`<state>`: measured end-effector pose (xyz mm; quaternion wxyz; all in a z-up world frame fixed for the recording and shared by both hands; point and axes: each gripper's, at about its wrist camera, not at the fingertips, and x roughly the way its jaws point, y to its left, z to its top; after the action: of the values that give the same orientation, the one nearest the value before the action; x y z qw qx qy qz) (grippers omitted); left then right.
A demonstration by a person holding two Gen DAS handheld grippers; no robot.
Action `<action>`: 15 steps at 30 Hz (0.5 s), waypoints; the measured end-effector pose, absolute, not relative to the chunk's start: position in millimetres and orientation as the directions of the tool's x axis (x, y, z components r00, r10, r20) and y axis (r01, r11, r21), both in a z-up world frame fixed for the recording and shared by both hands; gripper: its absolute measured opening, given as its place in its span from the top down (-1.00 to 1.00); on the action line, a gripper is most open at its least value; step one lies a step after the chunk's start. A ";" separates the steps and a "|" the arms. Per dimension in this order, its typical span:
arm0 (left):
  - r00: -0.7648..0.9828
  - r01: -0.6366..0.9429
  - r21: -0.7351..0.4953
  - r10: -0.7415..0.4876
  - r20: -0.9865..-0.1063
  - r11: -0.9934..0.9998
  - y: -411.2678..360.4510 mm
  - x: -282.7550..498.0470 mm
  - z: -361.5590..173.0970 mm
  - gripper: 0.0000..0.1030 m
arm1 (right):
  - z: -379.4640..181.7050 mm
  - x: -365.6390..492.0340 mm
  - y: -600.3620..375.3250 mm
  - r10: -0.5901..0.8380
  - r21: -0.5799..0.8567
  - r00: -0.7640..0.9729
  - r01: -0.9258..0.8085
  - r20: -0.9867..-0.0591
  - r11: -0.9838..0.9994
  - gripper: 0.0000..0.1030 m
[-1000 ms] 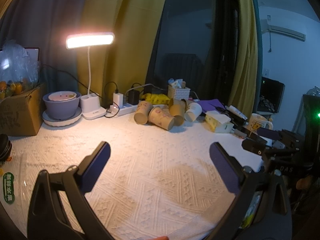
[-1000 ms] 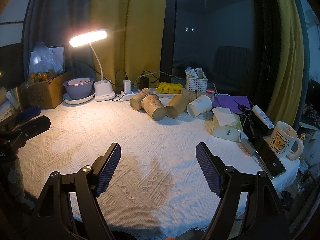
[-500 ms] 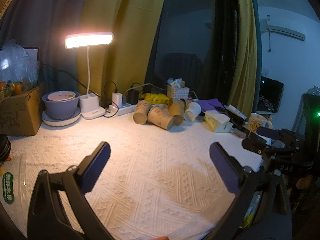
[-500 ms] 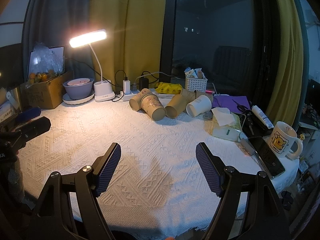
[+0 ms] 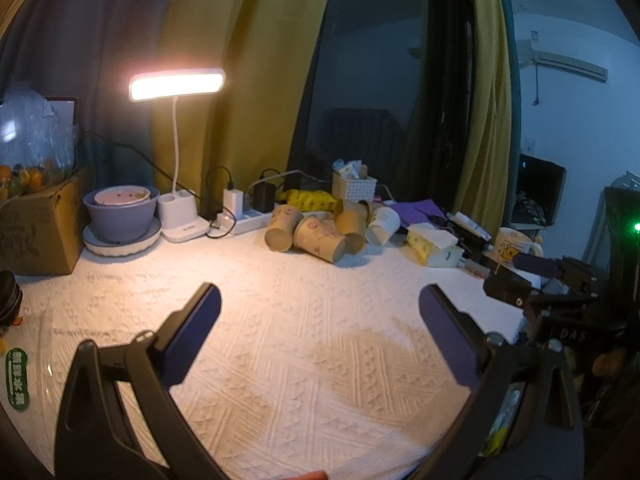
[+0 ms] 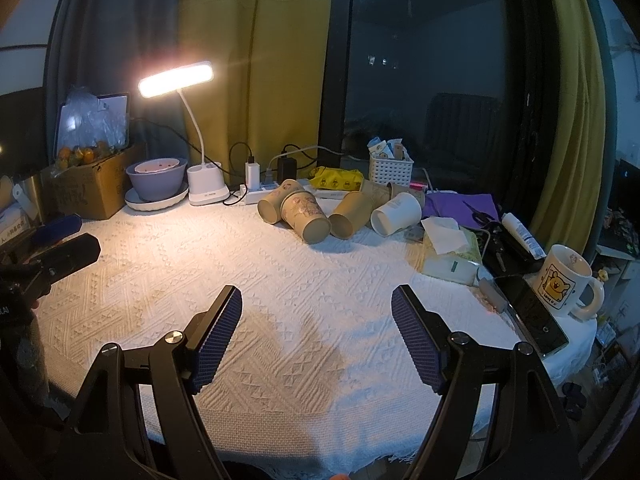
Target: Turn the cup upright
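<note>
Several paper cups lie on their sides in a cluster at the back of the white tablecloth: patterned tan cups [image 5: 318, 237] [image 6: 305, 216], a plain tan cup [image 6: 351, 214] and a white cup [image 6: 396, 214] [image 5: 383, 225]. My left gripper [image 5: 320, 304] is open and empty, low over the cloth, well short of the cups. My right gripper [image 6: 317, 312] is open and empty, also near the front of the table. The right gripper also shows at the right edge of the left wrist view [image 5: 532, 276], and the left gripper at the left edge of the right wrist view [image 6: 60, 240].
A lit desk lamp [image 6: 176, 80], a purple bowl on a plate [image 6: 157, 180], a cardboard box [image 6: 86, 188] and a power strip [image 6: 256, 194] stand at the back left. A tissue box [image 6: 450, 256], phone [image 6: 530, 314], bear mug [image 6: 564, 280] and white basket [image 6: 390, 168] are on the right.
Both views have crept slightly; the grippers stay open and empty, and the cups have not moved.
</note>
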<state>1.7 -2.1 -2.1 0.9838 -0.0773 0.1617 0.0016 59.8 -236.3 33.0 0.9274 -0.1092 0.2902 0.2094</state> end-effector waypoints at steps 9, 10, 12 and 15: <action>0.944 -0.045 -0.167 -0.012 -0.328 0.985 2.4 2.7 -0.8 -0.94 | 37.9 58.3 -233.4 0.323 -0.087 0.748 -0.451 -0.580 0.888 -0.56; 0.944 -0.044 -0.167 -0.013 -0.328 0.985 2.3 2.7 -0.7 -0.94 | 38.2 58.3 -233.7 0.323 -0.087 0.748 -0.451 -0.579 0.888 -0.56; 0.944 -0.042 -0.164 -0.015 -0.330 0.986 1.8 2.8 -0.7 -0.94 | 39.1 58.4 -233.2 0.324 -0.087 0.748 -0.452 -0.579 0.888 -0.56; 0.942 -0.039 -0.159 -0.016 -0.337 0.987 1.2 6.4 -0.2 -0.94 | 39.6 58.8 -232.5 0.326 -0.086 0.747 -0.454 -0.579 0.887 -0.56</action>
<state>6.4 1.1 -0.2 0.9819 -0.0819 0.1709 0.0059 58.8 -232.5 39.6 0.9279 -0.1112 0.2870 0.2103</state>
